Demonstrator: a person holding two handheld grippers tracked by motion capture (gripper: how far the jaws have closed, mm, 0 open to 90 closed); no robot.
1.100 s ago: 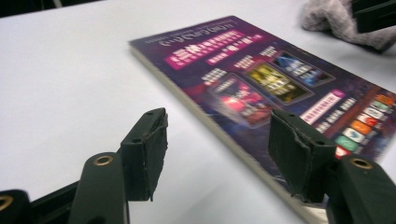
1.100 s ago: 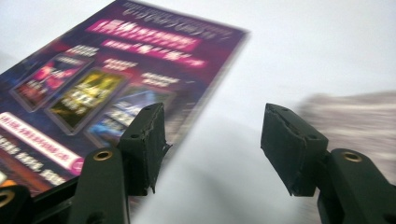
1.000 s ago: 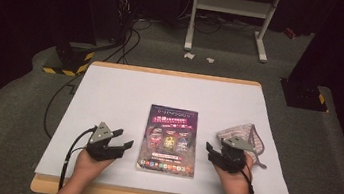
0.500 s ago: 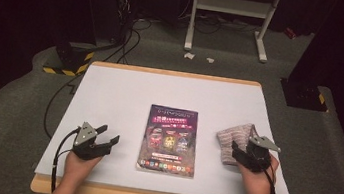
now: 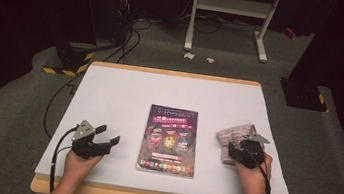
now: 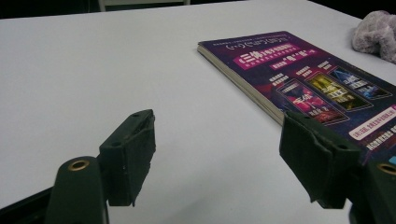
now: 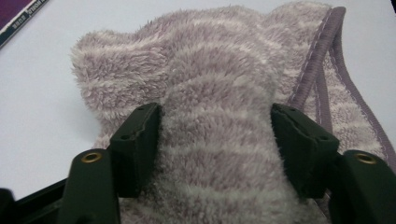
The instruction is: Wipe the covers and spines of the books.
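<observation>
Right gripper at towel near table's right edge: jaws just been closing, fluffy fold between, touching both pads. Squeeze fully before lifting. Left gripper wide, empty, jaws just opening, beside book; keep clear.

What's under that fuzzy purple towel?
The white table shows around the towel. The right gripper has a fold between its jaws. Anything beneath the towel is covered.

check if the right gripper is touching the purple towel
Touching. In the right gripper view, the right gripper has a fold of the fluffy towel bulging between its jaws, with the pile pressed against both inner pads.
</observation>
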